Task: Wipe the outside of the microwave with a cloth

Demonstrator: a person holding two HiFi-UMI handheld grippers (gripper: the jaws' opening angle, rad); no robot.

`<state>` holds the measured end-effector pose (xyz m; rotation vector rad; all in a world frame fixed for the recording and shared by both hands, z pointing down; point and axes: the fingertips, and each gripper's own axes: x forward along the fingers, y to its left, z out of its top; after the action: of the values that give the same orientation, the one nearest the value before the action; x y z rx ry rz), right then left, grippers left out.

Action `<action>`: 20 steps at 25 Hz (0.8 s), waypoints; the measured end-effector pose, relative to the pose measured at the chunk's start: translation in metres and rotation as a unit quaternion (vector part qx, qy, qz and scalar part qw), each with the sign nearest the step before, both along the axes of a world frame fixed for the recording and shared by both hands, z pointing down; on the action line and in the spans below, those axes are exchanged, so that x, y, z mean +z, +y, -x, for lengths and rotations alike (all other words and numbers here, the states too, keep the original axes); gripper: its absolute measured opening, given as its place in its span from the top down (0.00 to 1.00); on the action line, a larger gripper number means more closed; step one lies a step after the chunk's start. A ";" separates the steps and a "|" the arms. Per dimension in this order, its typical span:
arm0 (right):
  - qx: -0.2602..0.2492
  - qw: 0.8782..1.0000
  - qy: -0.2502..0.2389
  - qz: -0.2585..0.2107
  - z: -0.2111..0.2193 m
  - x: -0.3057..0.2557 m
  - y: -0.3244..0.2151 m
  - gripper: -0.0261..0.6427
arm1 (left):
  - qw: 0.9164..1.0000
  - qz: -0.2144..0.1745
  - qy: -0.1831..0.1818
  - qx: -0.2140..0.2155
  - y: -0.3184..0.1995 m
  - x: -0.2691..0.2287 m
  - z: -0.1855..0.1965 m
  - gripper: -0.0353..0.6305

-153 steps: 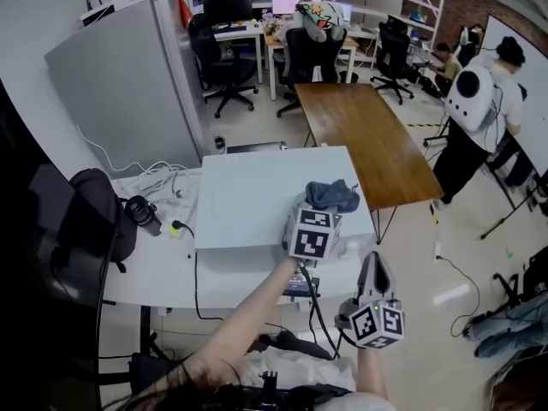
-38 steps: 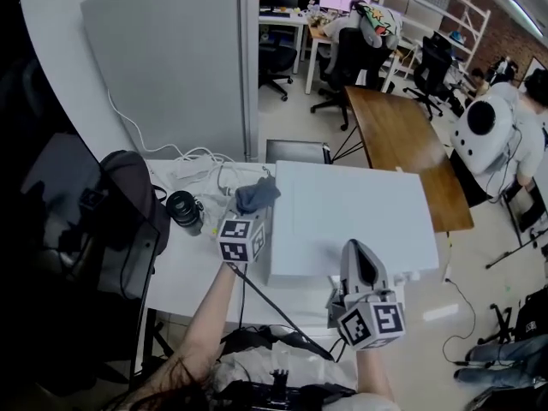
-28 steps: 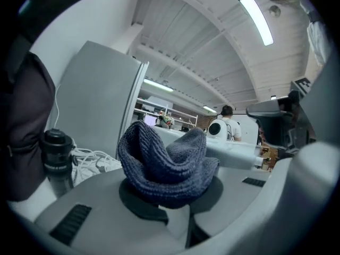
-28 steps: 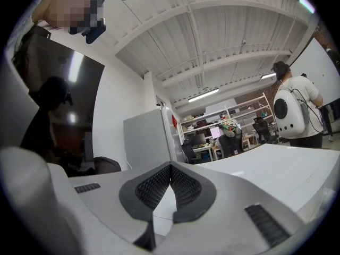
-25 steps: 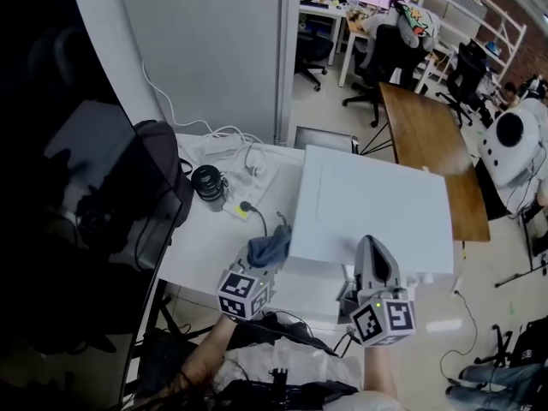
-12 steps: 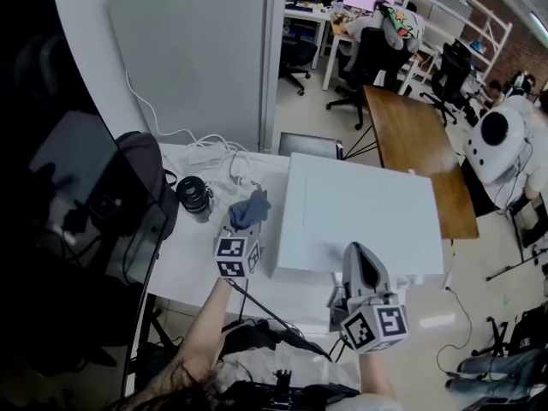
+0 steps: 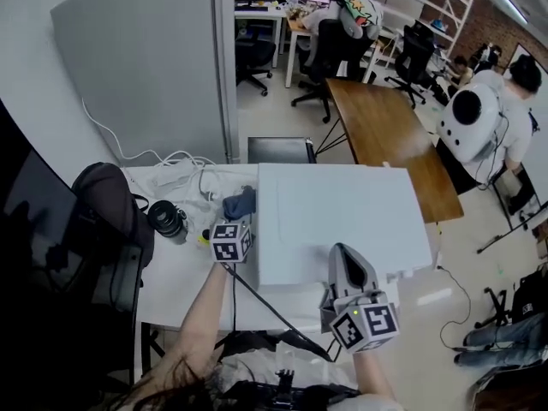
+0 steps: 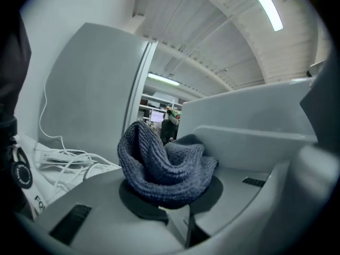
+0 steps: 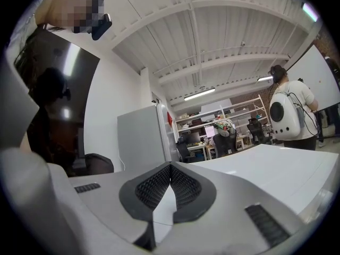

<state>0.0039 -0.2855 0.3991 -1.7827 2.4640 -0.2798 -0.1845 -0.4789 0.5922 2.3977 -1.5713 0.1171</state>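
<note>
While the left gripper (image 8: 171,198) pinches a cloth (image 8: 164,166) hiding its tips, the right gripper (image 9: 170,184) is pressed together

Head view looks steeply down on the bench (image 7: 175,268). Both gripper views sit low behind their jaws, facing the far edge; all share the microwave (image 7: 338,217).

I see a dark blue knitted cloth (image 8: 162,166), a white microwave (image 7: 342,212), black-and-white square markers on the pale grey left gripper (image 8: 175,201) and right gripper (image 9: 170,185), a black lens (image 7: 167,219) near the white bench's (image 7: 184,272) left edge, and a brown table (image 7: 385,135).
</note>
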 end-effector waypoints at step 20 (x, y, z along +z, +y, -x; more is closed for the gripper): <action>-0.037 0.999 -0.008 0.000 0.018 0.005 0.015 0.94 | 0.994 0.087 0.018 0.058 0.164 0.057 -0.013 0.86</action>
<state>-0.0145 -0.2706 0.4038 -1.6852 2.5226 -0.2962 -0.1712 -0.3146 0.6496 2.3407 -1.3459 0.2229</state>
